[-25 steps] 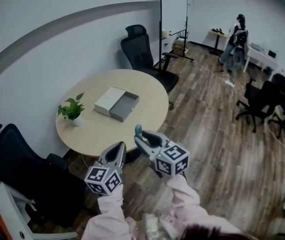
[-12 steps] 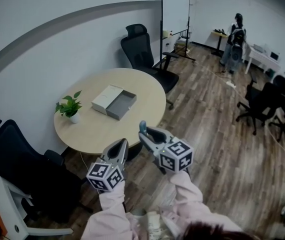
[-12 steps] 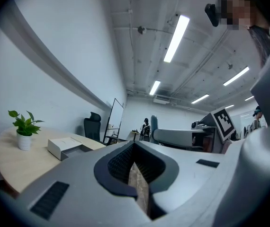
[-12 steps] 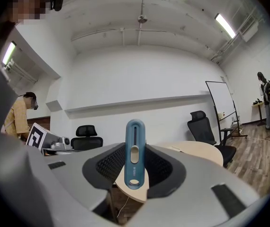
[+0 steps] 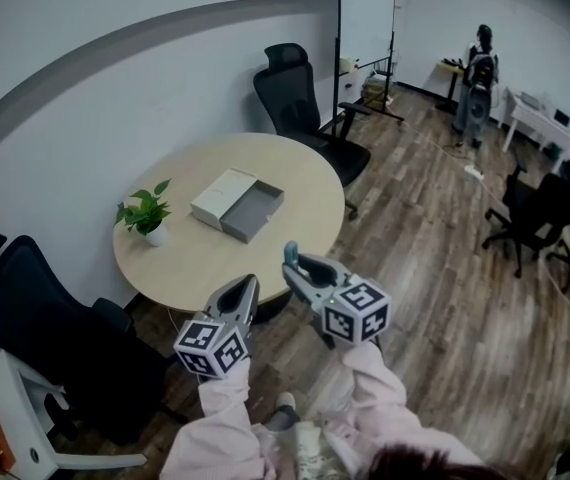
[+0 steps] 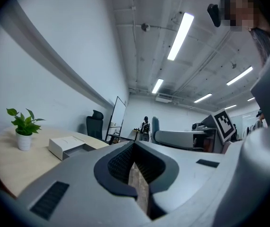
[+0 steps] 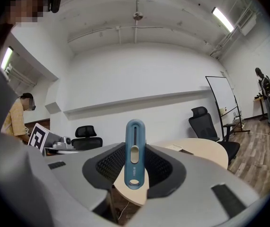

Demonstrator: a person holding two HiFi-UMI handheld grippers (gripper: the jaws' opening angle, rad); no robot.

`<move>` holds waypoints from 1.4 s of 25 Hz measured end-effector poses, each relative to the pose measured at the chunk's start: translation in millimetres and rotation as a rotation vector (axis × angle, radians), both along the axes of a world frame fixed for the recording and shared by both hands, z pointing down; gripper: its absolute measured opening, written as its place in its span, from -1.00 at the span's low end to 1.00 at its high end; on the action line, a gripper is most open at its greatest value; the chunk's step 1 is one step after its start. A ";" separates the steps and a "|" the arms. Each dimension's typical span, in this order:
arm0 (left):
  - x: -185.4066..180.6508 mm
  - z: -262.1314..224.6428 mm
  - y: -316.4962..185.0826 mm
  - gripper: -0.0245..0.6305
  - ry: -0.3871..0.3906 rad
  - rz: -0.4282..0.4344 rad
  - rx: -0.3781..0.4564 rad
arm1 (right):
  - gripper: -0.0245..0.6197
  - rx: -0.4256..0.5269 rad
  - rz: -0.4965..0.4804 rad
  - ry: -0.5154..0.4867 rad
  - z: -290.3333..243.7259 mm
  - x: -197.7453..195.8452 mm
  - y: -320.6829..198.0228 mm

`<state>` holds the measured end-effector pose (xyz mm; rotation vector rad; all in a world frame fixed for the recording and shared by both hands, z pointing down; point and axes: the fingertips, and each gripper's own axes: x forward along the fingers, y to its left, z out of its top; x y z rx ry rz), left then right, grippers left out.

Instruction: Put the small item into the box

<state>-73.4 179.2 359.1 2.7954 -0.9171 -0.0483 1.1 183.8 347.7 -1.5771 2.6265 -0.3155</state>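
The right gripper (image 5: 290, 265) pinches the small blue item (image 7: 134, 153), a slim round-ended piece with a slot down its face. It stands on end between the pads, its long axis running out along the jaws and past their tips. The left gripper (image 5: 248, 288) hangs beside it, pressed together with nothing in it. The open box (image 5: 251, 214) lies on the round table (image 5: 215, 260), ahead and a little to the left of the item and well apart from it, near a potted plant (image 5: 148, 213). To my eye the loaded right gripper must carry forward over the table's near edge.
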 end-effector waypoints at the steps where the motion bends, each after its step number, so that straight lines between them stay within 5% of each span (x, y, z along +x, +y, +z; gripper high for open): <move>1: 1.2 1.3 -5.3 -0.89 0.001 0.003 -0.004 | -0.50 -0.005 0.001 -0.004 1.3 0.8 -4.9; 35: 12.7 24.8 -126.3 -0.89 -0.016 0.138 -0.059 | -0.50 -0.093 0.135 0.007 30.5 10.2 -121.1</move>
